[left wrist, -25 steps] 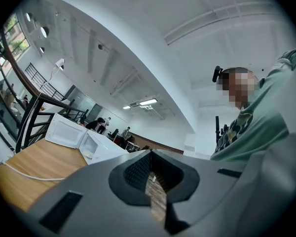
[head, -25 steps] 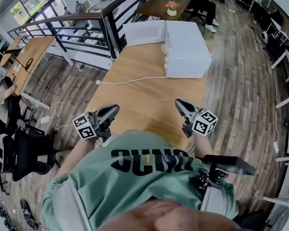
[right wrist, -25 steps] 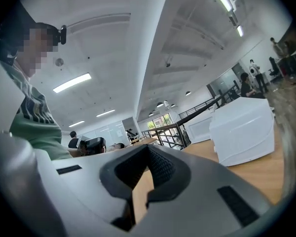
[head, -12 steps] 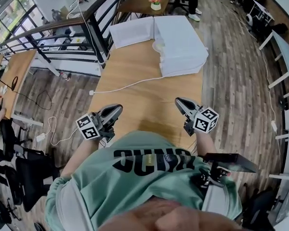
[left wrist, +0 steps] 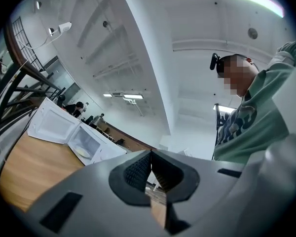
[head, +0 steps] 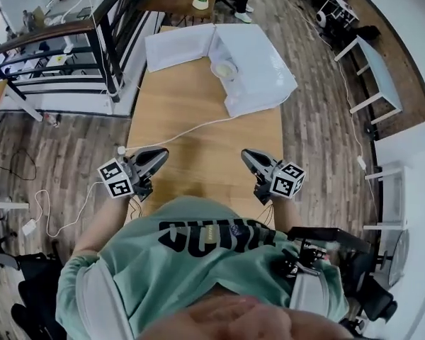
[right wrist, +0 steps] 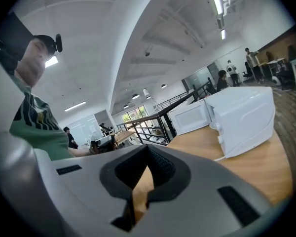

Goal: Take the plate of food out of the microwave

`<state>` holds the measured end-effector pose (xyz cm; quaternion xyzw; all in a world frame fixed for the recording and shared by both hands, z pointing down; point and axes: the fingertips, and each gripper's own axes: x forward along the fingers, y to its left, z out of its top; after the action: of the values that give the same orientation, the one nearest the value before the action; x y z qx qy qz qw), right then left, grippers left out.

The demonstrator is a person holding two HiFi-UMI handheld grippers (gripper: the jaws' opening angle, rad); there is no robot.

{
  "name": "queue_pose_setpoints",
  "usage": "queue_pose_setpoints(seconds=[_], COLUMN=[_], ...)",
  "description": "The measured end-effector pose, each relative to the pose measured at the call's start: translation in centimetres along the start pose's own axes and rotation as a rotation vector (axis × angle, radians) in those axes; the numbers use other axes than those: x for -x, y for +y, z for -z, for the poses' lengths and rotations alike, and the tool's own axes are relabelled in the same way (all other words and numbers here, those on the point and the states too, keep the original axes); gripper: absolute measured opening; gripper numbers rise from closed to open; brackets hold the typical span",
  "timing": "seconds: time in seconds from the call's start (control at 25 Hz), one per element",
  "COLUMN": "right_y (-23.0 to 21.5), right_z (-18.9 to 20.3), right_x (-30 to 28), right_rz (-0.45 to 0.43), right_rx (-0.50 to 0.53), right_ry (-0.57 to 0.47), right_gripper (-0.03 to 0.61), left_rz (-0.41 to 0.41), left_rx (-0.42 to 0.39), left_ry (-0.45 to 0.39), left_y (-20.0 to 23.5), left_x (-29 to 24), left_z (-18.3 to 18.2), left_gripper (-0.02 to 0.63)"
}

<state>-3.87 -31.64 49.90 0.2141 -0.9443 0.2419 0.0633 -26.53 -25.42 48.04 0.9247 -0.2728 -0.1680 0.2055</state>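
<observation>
Both grippers hang in the air over the near end of the wooden counter (head: 198, 137), close in front of the person's green shirt (head: 198, 261), and neither touches anything. The left gripper (head: 160, 154) is clenched: in the left gripper view its two ribbed pads (left wrist: 138, 169) meet at the tip, with nothing caught between them. The right gripper (head: 246, 154) is clenched as well. In the right gripper view its dark pads (right wrist: 160, 164) come together at the front and it is empty too. The two grippers sit well apart from each other, one toward each side edge of the counter, both pointing toward its far end. The plate of food (head: 224, 69) is inside the white microwave (head: 262, 66), which stands at the far end of the counter, well away from both grippers. The microwave's door (head: 177, 47) is swung wide open to the left, so the pale plate shows on the cavity floor just behind the opening. The left gripper view also looks into the open cavity and catches the plate there. A white cord (head: 191, 127) runs from the microwave across the counter to its left edge, passing ahead of the gripper tips.
</observation>
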Motion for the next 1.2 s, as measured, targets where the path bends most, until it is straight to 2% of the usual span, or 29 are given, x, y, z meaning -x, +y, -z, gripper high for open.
queue_pose_setpoints(seconds=[0.2, 0.48, 0.64, 0.8, 1.04, 1.2], right_y=[-1.4, -7.5, -8.9, -9.5, -11.3, -13.5], right_z=[1.2, 2.5, 3.1, 3.9, 5.4, 5.1], right_x=[0.9, 0.3, -3.5, -8.1, -15.4, -21.7], right_rz=[-0.014, -0.084, -0.132, -0.142, -0.146, -0.128], right_rx=[-0.066, -0.221, -0.297, -0.391, -0.577, -0.621], right_ry=[0.025, -0.004, -0.026, -0.043, -0.049, -0.086], right_gripper=[0.006, 0.006, 0.006, 0.006, 0.008, 0.008], left_rz=[-0.021, -0.088, -0.149, -0.173, -0.172, -0.18], left_rx=[0.063, 0.098, 0.101, 0.097, 0.129, 0.158], left_ry=[-0.001, -0.03, -0.007, 0.01, -0.021, -0.059], left_y=[0.8, -1.2, -0.7, 1.0, 3.6, 5.6], left_x=[-1.1, -6.4, -5.9, -4.6, -2.1, 0.3], left_z=[2.6, 5.2, 5.2, 4.4, 3.9, 3.6], left_gripper=[0.006, 0.006, 0.006, 0.006, 0.006, 0.006])
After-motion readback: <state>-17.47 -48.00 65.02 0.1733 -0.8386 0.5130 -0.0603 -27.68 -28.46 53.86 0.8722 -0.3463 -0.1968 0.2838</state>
